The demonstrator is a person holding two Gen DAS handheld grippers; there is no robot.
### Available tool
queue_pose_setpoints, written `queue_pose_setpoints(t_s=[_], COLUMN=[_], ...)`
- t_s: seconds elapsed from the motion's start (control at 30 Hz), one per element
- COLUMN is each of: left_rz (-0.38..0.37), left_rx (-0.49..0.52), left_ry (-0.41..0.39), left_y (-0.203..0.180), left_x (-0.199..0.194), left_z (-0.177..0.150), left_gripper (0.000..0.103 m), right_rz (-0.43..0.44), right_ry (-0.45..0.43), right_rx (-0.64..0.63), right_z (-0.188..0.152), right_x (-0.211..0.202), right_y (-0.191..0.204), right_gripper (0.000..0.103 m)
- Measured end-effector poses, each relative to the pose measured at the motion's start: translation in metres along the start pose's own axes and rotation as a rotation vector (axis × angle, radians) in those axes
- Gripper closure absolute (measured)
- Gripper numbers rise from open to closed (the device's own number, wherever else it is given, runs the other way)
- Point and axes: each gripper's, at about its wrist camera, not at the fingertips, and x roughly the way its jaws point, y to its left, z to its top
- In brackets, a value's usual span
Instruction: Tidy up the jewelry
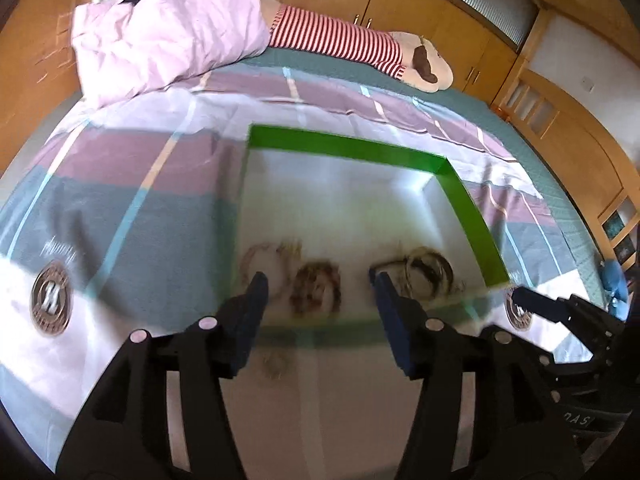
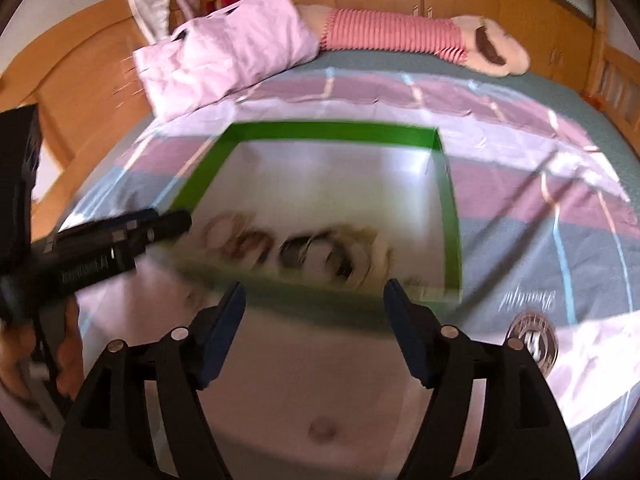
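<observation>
While both pictures are blurred, I can see that my left gripper stands wide, with nothing between its blue pads, and my right gripper is spread wide as well and holds nothing.

A shallow tray with a green rim and a white floor lies on the bed cover. The jewelry lies on the near part of its floor. In the left wrist view a pale pink bracelet is just beyond my left pad, a brown beaded bracelet lies between the two pads and a little ahead of them, and a heap of dark rings and chains is just beside my right pad. One small blurred piece lies on the cover outside the tray, under the gripper; I cannot tell what it is.

In the right wrist view the same pieces lie ahead of the fingertips, beyond the near rim. The left gripper comes in from the left, near the tray's corner. A pink pillow and a striped plush toy lie far behind.
</observation>
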Motion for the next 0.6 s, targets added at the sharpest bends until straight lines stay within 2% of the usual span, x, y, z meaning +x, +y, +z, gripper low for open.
queue_pose_setpoints(t_s=[0.07, 0.13, 0.2, 0.27, 0.47, 0.6], left_rz=[0.012, 0.044, 0.097, 0.138, 0.277, 0.303], left_rx=[-0.011, -0.031, -0.046, -0.038, 0.075, 0.051], left_ry=[0.04, 0.098, 0.161, 0.182, 0.177, 0.223], left_y=[0.006, 0.013, 0.017, 0.016, -0.004, 0.004], left_x=[-0.005, 0.002, 0.023, 0.038, 0.061, 0.07], left_z=[-0.011, -0.026, -0.034, -0.037, -0.043, -0.043], left_gripper=[0.045, 0.045, 0.045, 0.045, 0.041, 0.037], right_rz=[0.012, -0.012, -0.045, -0.086, -0.101, -0.139], right_ry=[0.066, 0.134, 0.186, 0.232, 0.263, 0.27], right_rx=[-0.021, -0.056, -0.095, -0.111, -0.069, -0.072], right_z=[-0.018, -0.035, -0.05, -0.062, -0.072, -0.085], right_x=[-0.002, 0.006, 0.018, 0.03, 0.038, 0.044], right_y=[0.005, 0.011, 0.015, 0.015, 0.005, 0.005], right_gripper=[0.031, 0.031, 0.032, 0.032, 0.032, 0.032])
